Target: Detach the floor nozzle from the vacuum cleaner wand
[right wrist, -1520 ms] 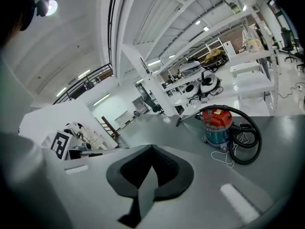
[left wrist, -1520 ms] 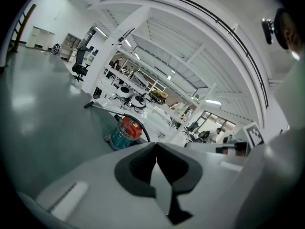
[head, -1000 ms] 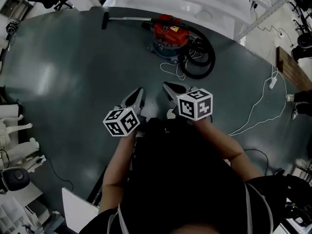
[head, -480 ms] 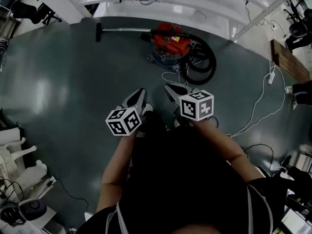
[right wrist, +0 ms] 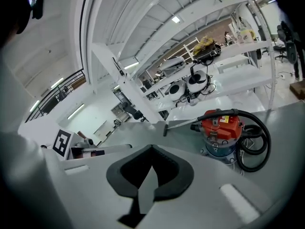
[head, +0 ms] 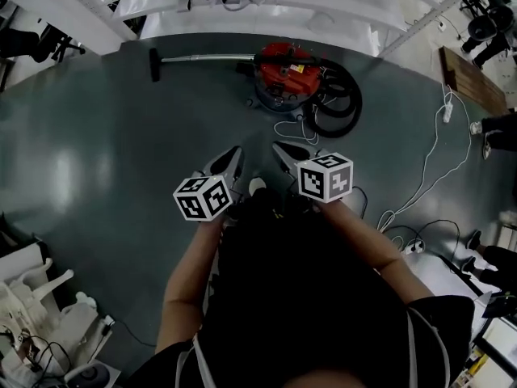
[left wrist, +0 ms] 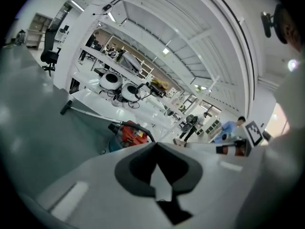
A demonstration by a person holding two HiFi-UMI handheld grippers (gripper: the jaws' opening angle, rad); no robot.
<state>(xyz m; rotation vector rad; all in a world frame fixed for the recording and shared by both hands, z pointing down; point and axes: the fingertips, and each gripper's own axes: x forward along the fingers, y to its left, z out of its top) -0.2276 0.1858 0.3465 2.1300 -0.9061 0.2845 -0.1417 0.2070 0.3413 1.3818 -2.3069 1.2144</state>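
Now nearer than a second ago: vacuum point(head: 287, 69) ahead on the floor, nozzle point(head: 153, 64) at its left, still on the wand point(head: 206, 56). Left gripper point(head: 233, 152), right gripper point(head: 279, 147): both closed, empty, well short. I judge the approach unfinished.

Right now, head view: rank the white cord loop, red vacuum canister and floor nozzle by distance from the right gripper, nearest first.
From the right gripper, fingers shut:
1. White cord loop: on the floor just ahead of the gripper.
2. Red vacuum canister: beyond the cord, straight ahead.
3. Floor nozzle: far left, at the end of the wand.
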